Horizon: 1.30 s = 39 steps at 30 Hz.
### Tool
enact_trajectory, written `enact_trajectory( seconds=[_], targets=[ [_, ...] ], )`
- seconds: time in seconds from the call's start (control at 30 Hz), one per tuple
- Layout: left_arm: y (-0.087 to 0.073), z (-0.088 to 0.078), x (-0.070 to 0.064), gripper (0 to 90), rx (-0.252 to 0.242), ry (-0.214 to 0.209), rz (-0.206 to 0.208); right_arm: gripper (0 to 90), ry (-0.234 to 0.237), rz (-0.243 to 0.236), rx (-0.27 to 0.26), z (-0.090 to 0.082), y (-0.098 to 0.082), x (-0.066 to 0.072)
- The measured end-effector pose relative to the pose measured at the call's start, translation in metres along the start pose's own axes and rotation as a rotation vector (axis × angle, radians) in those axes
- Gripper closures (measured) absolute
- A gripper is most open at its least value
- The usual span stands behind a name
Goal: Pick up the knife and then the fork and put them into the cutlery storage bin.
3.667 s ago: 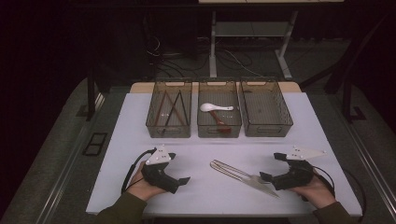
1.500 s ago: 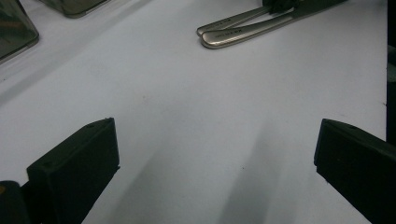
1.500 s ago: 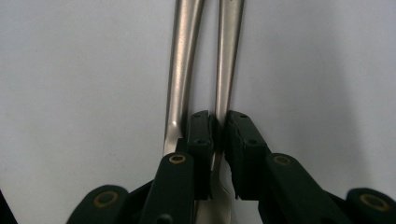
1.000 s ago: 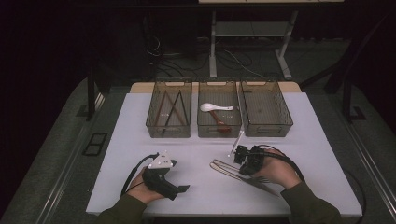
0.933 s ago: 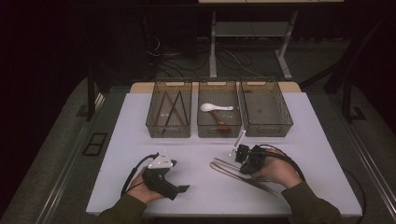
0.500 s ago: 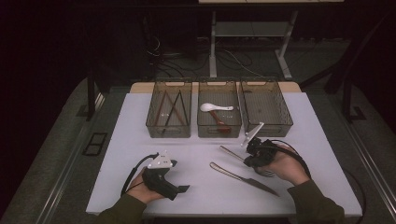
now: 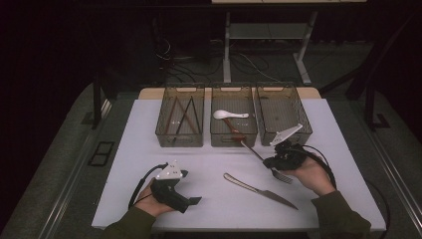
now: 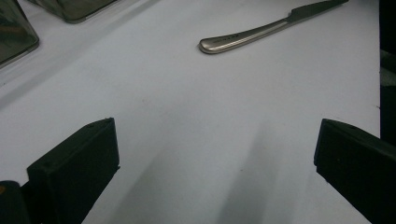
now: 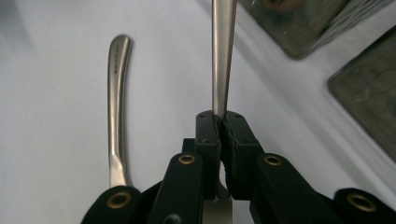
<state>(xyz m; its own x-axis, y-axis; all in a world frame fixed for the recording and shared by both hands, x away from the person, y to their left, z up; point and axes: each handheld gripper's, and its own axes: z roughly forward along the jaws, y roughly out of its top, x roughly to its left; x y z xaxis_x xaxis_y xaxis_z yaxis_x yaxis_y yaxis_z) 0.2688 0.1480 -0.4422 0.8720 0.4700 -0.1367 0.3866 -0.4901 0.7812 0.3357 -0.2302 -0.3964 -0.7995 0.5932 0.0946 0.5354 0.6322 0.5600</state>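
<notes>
Fork (image 7: 259,158) lifted from beside knife (image 7: 260,190) | right hand-held gripper (image 9: 219,122) clenched on it | left (image 8: 212,154) released | no writing legible

The fork (image 7: 259,159) is plain silver metal with a slim handle. It is clamped near its neck between closed black jaws, lifted off the white desk (image 7: 139,164), its handle pointing toward the far edge at the middle bin and its tines (image 7: 281,176) toward the near right corner. In the right gripper view the handle (image 9: 222,56) runs straight up from the pinch, tapering wider away from it.
</notes>
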Motion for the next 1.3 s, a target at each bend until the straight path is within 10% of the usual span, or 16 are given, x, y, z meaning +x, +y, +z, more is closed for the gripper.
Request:
enact_trajectory(
  seconds=[0.73, 1.3],
  targets=[
    [0.000, -0.001, 0.000, 0.0, -0.008, 0.002, 0.001, 85.2, -0.030, 0.108, -0.366, -0.036, -0.017, -0.026],
    [0.001, -0.001, 0.000, 0.0, -0.027, 0.006, 0.000, 85.2, -0.105, 0.169, -0.480, -0.066, -0.028, -0.054]
  ],
)
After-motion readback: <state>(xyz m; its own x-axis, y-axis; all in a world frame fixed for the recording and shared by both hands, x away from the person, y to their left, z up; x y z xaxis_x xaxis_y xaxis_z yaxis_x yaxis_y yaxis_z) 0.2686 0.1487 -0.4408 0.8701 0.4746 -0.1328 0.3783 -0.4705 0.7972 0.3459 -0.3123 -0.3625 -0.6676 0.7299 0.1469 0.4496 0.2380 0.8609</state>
